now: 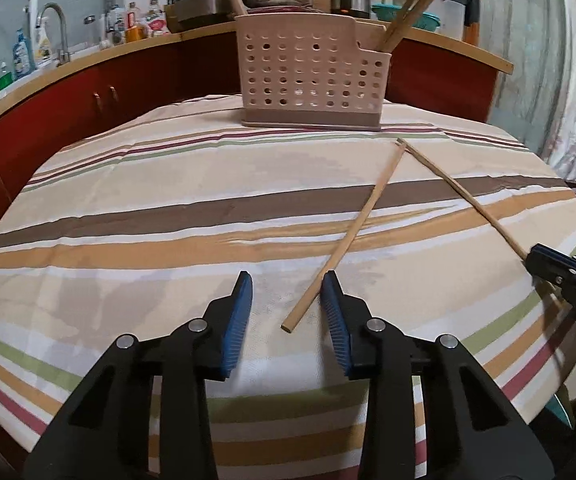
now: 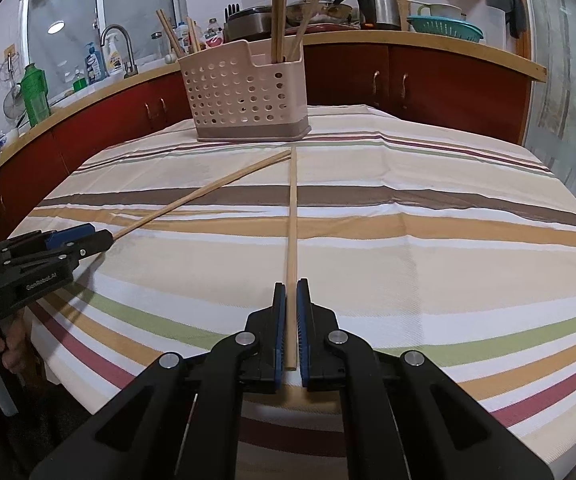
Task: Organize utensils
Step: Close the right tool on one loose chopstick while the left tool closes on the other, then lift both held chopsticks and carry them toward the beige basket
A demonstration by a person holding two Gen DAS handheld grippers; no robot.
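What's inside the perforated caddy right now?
Chopsticks stand upright in the right section of the caddy, with more at its left end. Their lower ends, and anything lying at the bottom, are hidden by the walls.

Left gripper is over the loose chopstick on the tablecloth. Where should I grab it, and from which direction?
Grip the near end of the chopstick, which already lies between the left gripper's open pads. It lies flat on the tablecloth, slanting away toward the holder, so come down from above and close across its thin width. The right gripper has clamped the other chopstick the same way.
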